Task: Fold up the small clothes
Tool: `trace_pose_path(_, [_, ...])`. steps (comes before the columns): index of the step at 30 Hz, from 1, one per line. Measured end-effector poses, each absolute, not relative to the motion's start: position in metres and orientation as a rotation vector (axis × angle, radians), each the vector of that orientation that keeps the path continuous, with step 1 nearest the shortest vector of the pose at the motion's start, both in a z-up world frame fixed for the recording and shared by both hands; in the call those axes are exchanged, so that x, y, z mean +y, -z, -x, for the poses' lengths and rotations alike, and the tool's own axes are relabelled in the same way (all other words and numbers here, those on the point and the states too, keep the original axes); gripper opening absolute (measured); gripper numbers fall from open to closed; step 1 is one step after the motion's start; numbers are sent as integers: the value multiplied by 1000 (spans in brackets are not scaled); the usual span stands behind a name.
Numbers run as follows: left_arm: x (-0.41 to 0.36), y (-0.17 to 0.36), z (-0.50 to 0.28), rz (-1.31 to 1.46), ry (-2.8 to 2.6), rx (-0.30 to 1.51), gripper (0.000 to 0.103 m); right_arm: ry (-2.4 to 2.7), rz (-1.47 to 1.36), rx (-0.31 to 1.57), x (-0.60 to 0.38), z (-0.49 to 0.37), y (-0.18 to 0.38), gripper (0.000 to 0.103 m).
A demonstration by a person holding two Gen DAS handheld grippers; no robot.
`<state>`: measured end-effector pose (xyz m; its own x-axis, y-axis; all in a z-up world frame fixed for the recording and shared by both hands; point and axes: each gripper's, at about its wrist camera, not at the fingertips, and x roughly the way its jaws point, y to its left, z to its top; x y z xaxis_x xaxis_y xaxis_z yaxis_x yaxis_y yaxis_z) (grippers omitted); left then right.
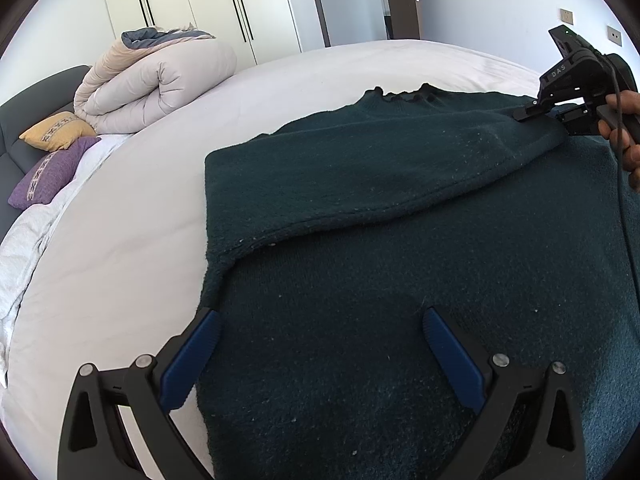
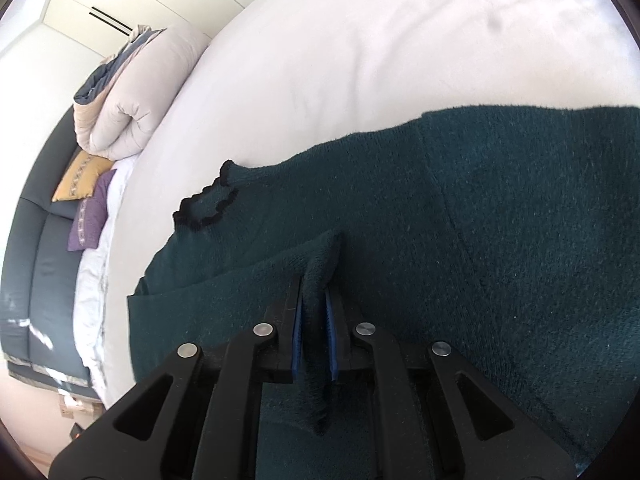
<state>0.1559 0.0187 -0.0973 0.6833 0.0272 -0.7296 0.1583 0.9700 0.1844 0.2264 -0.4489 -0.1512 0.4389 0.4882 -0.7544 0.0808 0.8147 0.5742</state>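
A dark green knitted sweater [image 1: 400,260] lies on the white bed [image 1: 120,248], its black-trimmed neck [image 1: 404,94] at the far side. One sleeve [image 1: 360,176] is folded across the body. My left gripper [image 1: 320,320] is open and empty, low over the sweater's near left edge. My right gripper [image 1: 538,114] is at the far right, shut on the end of the sleeve. In the right wrist view the right gripper [image 2: 316,300] pinches a bunch of green knit, the sweater [image 2: 500,240] spreads beyond it, and the neck [image 2: 208,204] lies to the left.
A rolled beige duvet [image 1: 160,80] sits at the head of the bed, with a yellow pillow [image 1: 58,130] and a purple pillow [image 1: 52,170] by the dark headboard [image 1: 24,104]. White wardrobes [image 1: 208,4] and a door stand behind. White bed surface [image 2: 360,60] stretches beyond the sweater.
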Motion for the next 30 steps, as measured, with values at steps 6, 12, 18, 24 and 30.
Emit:
trace_pose_path(6, [19,97,-156,-241,74,816,103,-124,-528,1018,-468,-211,120,52])
trace_pose_path(12, [18,97,-156,-246,69,815,103,-373,-589,937,-423,-184,97,59])
trace_pose_path(18, [26,89,-158,-185,107,846,99,-463,-732,1098,-392,-195,159,37])
trace_pose_path(24, [81,32,-186,165,181,787,87,-336,-776,999,-446,-166,143,36])
trace_pose_path(30, [108,43,-277,290,201,899,53,-400,-802,947,-485,-112,119,38])
